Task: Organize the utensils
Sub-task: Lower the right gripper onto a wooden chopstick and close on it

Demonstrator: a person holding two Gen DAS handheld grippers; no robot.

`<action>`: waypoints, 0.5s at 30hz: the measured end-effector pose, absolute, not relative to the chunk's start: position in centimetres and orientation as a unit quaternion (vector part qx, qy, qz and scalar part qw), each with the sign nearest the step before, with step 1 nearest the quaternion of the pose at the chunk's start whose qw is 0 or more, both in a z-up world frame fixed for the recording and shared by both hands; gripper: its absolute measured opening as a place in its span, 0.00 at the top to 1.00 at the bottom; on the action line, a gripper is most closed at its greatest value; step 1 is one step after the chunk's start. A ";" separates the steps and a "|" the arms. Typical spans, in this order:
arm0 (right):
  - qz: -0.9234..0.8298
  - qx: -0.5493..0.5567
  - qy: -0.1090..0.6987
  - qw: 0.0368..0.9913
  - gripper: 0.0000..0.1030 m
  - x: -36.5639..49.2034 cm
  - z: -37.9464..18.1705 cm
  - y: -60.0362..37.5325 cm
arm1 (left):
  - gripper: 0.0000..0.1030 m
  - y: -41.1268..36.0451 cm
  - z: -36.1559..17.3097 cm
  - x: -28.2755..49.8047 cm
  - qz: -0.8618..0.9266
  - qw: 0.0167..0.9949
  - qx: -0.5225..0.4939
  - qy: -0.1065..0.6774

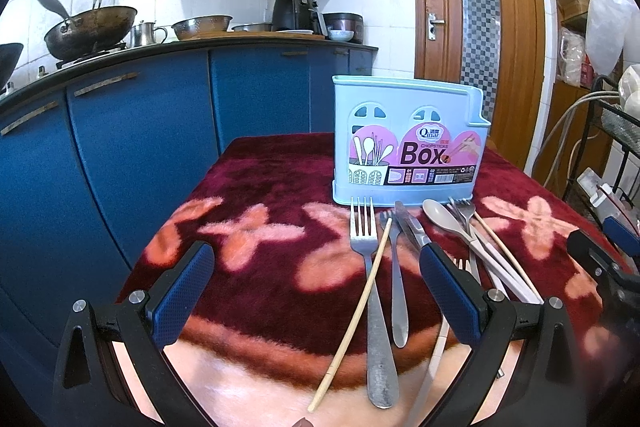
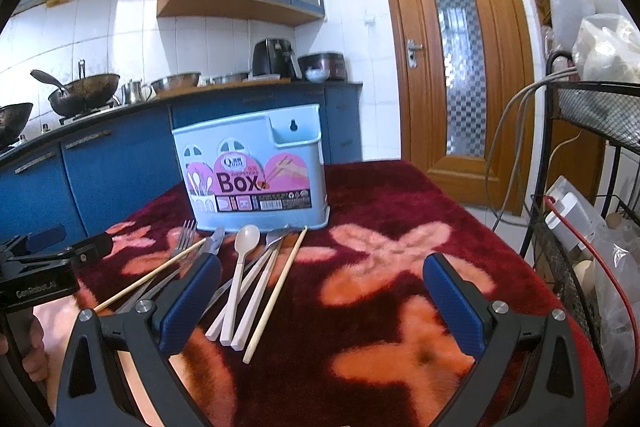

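Pale blue plastic chopsticks box (image 1: 408, 143) stands upright at the far side of the maroon flowered cloth (image 1: 256, 187), label facing the camera. Left wrist view: left gripper (image 1: 316, 291) hovers low over the near cloth, jaws spread wide, nothing between them. Utensils lie in a loose row just near of the box: large steel fork (image 1: 374, 291) with tines toward the box, a bamboo chopstick (image 1: 356, 311) crossing its handle diagonally, small fork (image 1: 396, 283) just right of it, steel knife (image 1: 410, 227), beige plastic spoon (image 1: 444, 221) (handle partly hidden behind the right finger), more pale handles and a second bamboo chopstick (image 1: 504, 251) further right. Right gripper's black body shows at the right edge.

Right wrist view: right gripper (image 2: 320, 299) also spread wide and empty, above bare cloth right of the pile. Box (image 2: 256, 173) sits far left of centre. Beige spoon (image 2: 240, 267), two pale flat handles (image 2: 260, 291) and a bamboo chopstick (image 2: 278, 287) lie near of the box, just right of the left finger; fork (image 2: 184, 239) and other chopstick (image 2: 156, 273) lie further left. Left gripper (image 2: 68, 245) enters from the left edge, jaws apart.
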State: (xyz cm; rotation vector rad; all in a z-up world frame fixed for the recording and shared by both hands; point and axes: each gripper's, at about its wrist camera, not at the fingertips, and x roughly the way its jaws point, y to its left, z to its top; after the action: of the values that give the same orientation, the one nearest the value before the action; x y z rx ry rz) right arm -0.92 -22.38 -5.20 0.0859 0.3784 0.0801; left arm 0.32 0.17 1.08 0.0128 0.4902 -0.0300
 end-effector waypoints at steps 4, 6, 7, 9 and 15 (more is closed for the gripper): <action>0.051 0.036 0.233 0.970 0.00 0.5 -4.9 -22.2 | 0.00 0.2 1.5 1.3 -0.017 0.964 0.023 0.266; 0.063 0.040 0.259 0.963 0.00 1.5 -4.8 -22.2 | 0.00 0.5 1.6 1.9 -0.016 0.960 0.030 0.277; 0.067 0.043 0.270 0.959 0.00 2.0 -4.9 -22.3 | 0.00 0.6 1.7 2.4 -0.017 0.958 0.035 0.284; 0.076 0.052 0.298 0.950 0.01 3.1 -4.9 -22.5 | 0.00 0.8 1.6 3.3 -0.021 0.952 0.043 0.302; 0.086 0.049 0.355 0.930 0.16 5.3 -5.3 -22.5 | 0.05 1.0 0.9 5.6 -0.051 0.933 0.037 0.354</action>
State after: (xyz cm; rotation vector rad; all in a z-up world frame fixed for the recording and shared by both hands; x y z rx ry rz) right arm 5.30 -22.51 -5.33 0.1014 0.7267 0.1766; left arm 5.63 0.95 0.91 0.0760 0.7251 -0.1035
